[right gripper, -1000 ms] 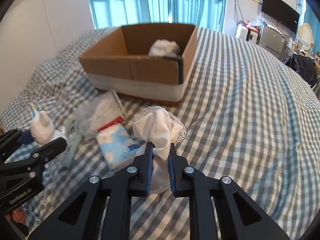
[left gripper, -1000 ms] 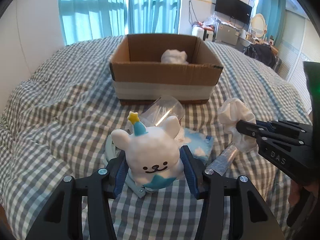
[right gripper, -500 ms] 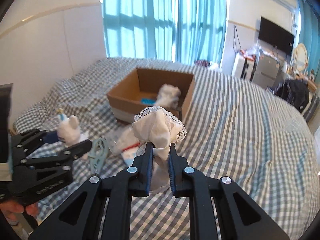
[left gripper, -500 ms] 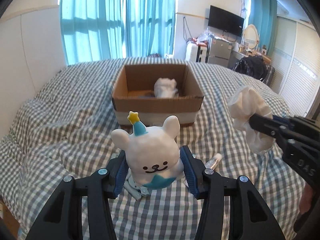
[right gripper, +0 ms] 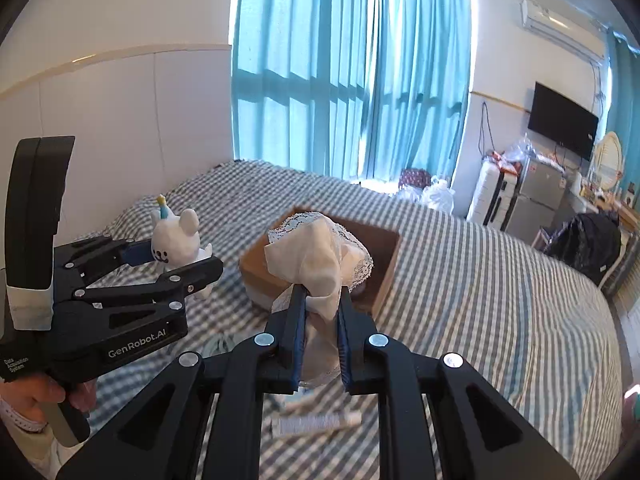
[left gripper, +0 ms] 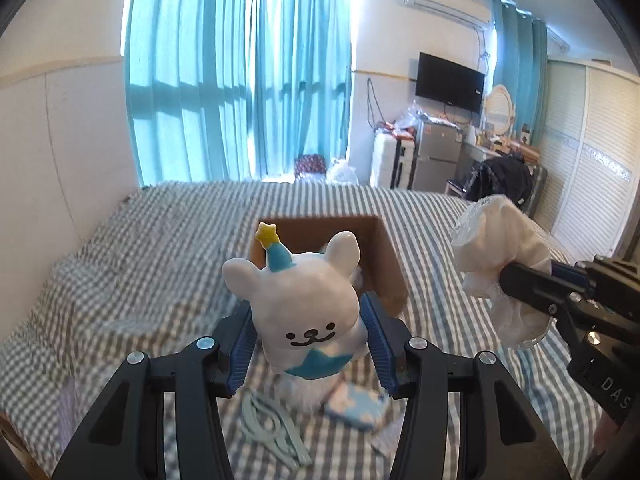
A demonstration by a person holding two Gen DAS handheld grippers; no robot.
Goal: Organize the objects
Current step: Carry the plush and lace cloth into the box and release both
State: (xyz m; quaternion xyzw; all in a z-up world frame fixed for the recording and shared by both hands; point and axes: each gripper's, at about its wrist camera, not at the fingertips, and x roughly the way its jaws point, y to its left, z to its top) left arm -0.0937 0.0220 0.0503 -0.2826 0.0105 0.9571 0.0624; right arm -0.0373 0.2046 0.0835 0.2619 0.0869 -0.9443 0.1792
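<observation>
The left gripper (left gripper: 306, 334) is clamping a white bear figurine (left gripper: 298, 304) by its sides, upright, its long axis vertical, face toward the camera and star-tipped hat pointing up. The right gripper (right gripper: 320, 308) is pinching a bunched, lace-edged white cloth (right gripper: 320, 256), which is standing up from the closed jaws. Both are hanging above the checked bed (left gripper: 132, 264). The cardboard box (right gripper: 384, 264) behind is largely hidden by them, and the small items lying below are blurred.

White bear figurine (left gripper: 304, 312) with blue star-tipped hat, upright, clamped aloft near left, white lace-trimmed cloth (right gripper: 320, 256) bunched, pinched aloft at right, open cardboard box (left gripper: 386, 256) on the bed beyond
</observation>
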